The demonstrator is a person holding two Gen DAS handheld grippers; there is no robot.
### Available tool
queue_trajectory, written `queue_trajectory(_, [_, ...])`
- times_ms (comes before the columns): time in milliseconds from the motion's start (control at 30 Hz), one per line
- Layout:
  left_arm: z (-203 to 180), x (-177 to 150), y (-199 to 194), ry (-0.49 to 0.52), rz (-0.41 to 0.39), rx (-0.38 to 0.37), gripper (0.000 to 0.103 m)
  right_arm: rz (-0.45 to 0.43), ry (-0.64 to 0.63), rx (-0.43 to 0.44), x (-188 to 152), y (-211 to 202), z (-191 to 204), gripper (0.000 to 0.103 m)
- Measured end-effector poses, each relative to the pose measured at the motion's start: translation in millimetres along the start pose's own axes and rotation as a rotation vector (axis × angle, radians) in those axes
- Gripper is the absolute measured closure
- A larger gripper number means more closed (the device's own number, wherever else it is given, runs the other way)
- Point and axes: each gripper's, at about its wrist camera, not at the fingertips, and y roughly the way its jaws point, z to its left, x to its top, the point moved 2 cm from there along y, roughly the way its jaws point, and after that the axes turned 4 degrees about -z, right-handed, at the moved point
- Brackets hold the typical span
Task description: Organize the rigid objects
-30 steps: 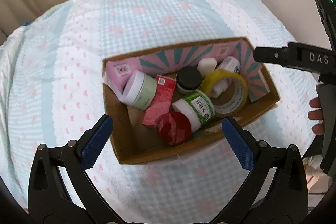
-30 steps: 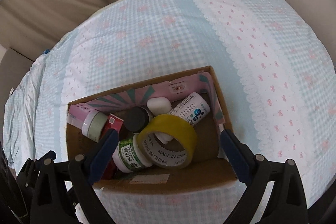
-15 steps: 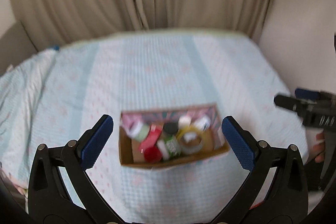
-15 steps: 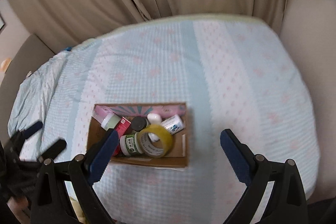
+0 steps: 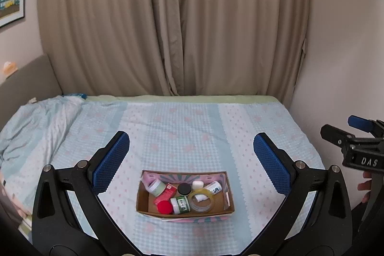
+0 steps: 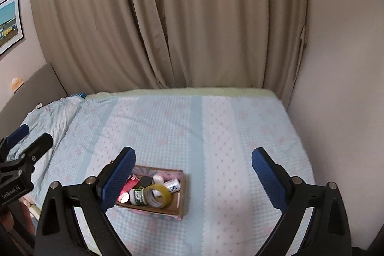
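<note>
A cardboard box stands on the bed near its front edge. It holds a yellow tape roll, a green-labelled jar, a red-capped jar, a red carton, a black-lidded jar, a pale green jar and white bottles. My left gripper is open and empty, held high and well back from the box. My right gripper is open and empty, also high, with the box near its left finger.
The bed has a light blue checked cover with pink bows. Rumpled bedding lies at the left. Beige curtains hang behind. A wall stands at the right, a grey headboard at the left.
Both grippers have pulled up and back from just above the box, so it now looks small and far. Both stayed open and empty.
</note>
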Motion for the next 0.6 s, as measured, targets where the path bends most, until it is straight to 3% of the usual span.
queue_trajectory(233, [-11,-4,-16,-0.011,-0.032,-0.009,0.0,-0.075,-0.022,-0.051,-6,-26,-4,0.006])
queue_trajectory(600, [-25,-2,-19,0.03,-0.059,0.008,0.0,-0.108,0.004,-0.067,-3,-38,-22,0.006])
